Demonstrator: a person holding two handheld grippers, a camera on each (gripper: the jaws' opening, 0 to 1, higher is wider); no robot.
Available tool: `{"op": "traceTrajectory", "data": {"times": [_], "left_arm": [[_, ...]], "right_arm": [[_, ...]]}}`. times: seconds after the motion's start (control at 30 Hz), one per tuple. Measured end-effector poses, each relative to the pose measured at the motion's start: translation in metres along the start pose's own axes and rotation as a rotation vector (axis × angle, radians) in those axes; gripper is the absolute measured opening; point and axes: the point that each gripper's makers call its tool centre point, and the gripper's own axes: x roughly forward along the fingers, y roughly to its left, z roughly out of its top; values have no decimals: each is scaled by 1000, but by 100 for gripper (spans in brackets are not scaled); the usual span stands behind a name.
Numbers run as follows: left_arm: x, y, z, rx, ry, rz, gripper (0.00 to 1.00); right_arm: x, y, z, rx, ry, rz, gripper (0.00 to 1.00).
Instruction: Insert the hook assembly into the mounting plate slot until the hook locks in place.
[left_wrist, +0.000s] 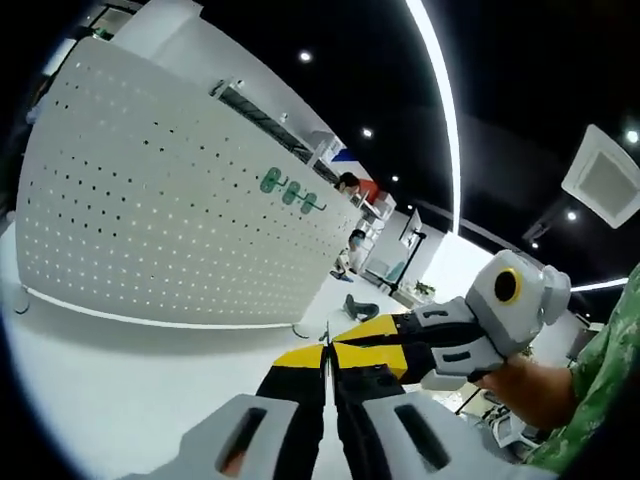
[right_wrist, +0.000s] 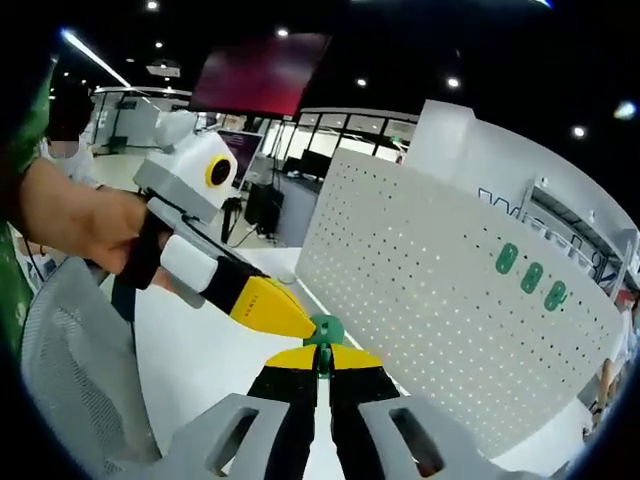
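1. The green hook (right_wrist: 323, 329) sits low at the centre of the right gripper view, pinched at the yellow tips of the right gripper (right_wrist: 322, 358), whose jaws are clenched on it. Only a small green knob shows above the tips; the rest of the assembly is hidden.
2. The left gripper (right_wrist: 262, 305) comes into that view from the left, its yellow tip touching or just beside the hook. In the left gripper view its own jaws (left_wrist: 327, 362) look pressed together at the bottom centre, with at most a thin sliver between them; I cannot tell what, if anything, they grasp.
3. A person's hand (right_wrist: 85, 228) holds the left gripper at the left of the right gripper view; the other hand (left_wrist: 525, 385) holds the right gripper (left_wrist: 375, 330) at the lower right of the left gripper view.
4. The white pegboard (right_wrist: 440, 300), which I take for the mounting plate, stands on the white table (left_wrist: 110, 390) to the right, apart from the hook.
5. Three green hooks (right_wrist: 531, 276) already hang at its upper right.
6. Judgement: insertion is not yet begun. Carrying the hook to a slot, seating and locking remain.
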Motion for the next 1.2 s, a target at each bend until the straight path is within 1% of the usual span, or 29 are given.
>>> {"op": "traceTrajectory", "data": {"times": [0.13,0.23,0.27,0.3,0.33,0.37,0.47,0.5,0.53,0.57,0.63,0.67,0.7,0.73,0.77,0.87,0.9,0.97,1.0,1.07,1.1,1.17,1.2], "left_arm": [[0,1,-2,34,9,14,2],[-2,0,-1,46,3,17,2],[-2,0,0,61,-4,17,2],[-2,-1,2,86,-15,18,2],[-3,-1,3,142,-19,25,2],[-3,-2,4,175,-24,26,2],[-4,-2,4,232,-24,38,3],[-5,0,6,258,-25,52,8],[-7,4,7,284,-24,82,13],[-7,4,6,283,-21,83,18],[-9,3,5,290,-12,67,18],[-11,3,6,331,-11,72,20],[-12,4,6,356,-12,78,24],[-14,4,7,403,-14,93,28],[-16,3,6,429,-8,94,34],[-23,-1,-4,547,44,83,38],[-26,-1,-8,610,64,89,40],[-30,-4,-14,679,96,82,47],[-32,-4,-17,696,119,86,48],[-35,-5,-16,679,114,85,50],[-38,-5,-15,652,115,80,51],[-42,-5,-7,614,95,91,53],[-46,-8,1,619,74,91,53]], "right_arm": [[1,2,-3,18,5,6,1],[1,2,-1,57,-15,2,1],[0,1,0,59,-21,-1,1],[0,1,1,63,-31,-8,1],[0,1,1,66,-33,-9,1],[0,1,2,65,-36,-16,1],[0,0,3,62,-41,-30,1],[0,-1,3,64,-41,-32,1],[-1,-2,4,65,-43,-38,1],[-2,-3,4,66,-43,-45,1],[-4,-6,4,73,-48,-56,1],[-5,-8,4,78,-50,-62,1],[-6,-10,4,86,-49,-70,1],[-6,-11,4,88,-49,-74,1],[-7,-12,4,92,-50,-81,1],[-11,-19,4,124,-53,-108,1],[-11,-21,3,137,-54,-117,1],[-12,-24,3,153,-57,-132,1],[-12,-25,3,158,-59,-136,1],[-12,-26,3,171,-58,-149,1],[-11,-27,4,176,-58,-154,1],[-9,-28,7,190,-66,-159,1],[-9,-28,9,193,-68,-160,1]]}}
